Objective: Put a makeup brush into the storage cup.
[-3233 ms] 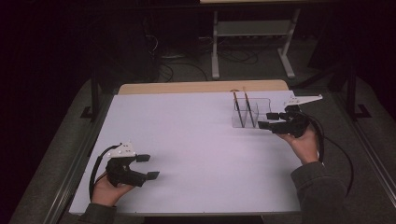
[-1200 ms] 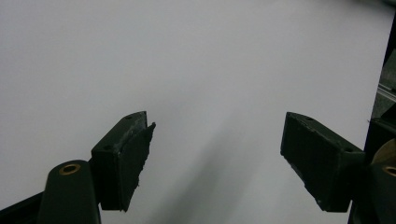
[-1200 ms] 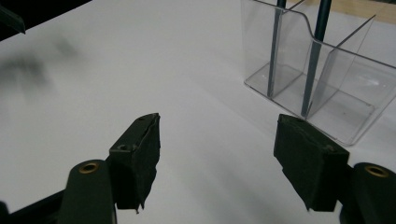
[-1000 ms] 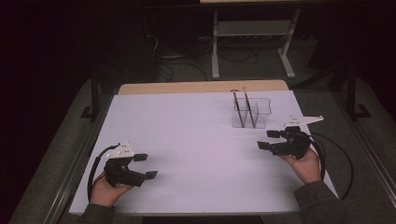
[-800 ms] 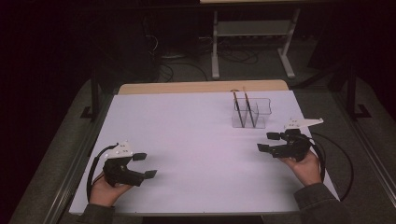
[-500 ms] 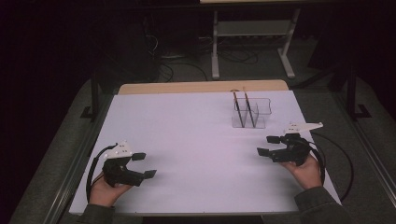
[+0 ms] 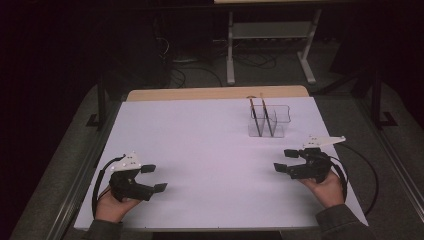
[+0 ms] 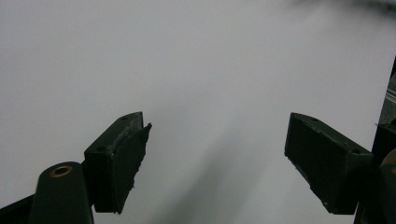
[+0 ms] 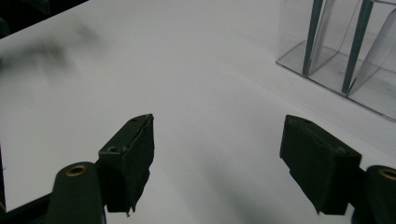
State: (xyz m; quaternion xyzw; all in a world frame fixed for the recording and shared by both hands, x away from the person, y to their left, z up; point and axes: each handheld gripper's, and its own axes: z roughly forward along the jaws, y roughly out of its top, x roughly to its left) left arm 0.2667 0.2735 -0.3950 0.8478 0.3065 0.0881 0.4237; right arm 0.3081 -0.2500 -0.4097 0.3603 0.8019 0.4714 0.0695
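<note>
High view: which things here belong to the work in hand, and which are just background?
In the job:
clear holder
two pencils standing in it
right gripper, open and empty

Just about:
left gripper, open, idle
white table
metal stand behind

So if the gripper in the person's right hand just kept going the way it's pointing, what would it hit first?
Probably nothing soon: the right gripper, jaws open and empty, points across the bare white table. The clear holder with its two pencils sits off to one side of that line, though depth is hard to judge.
</note>
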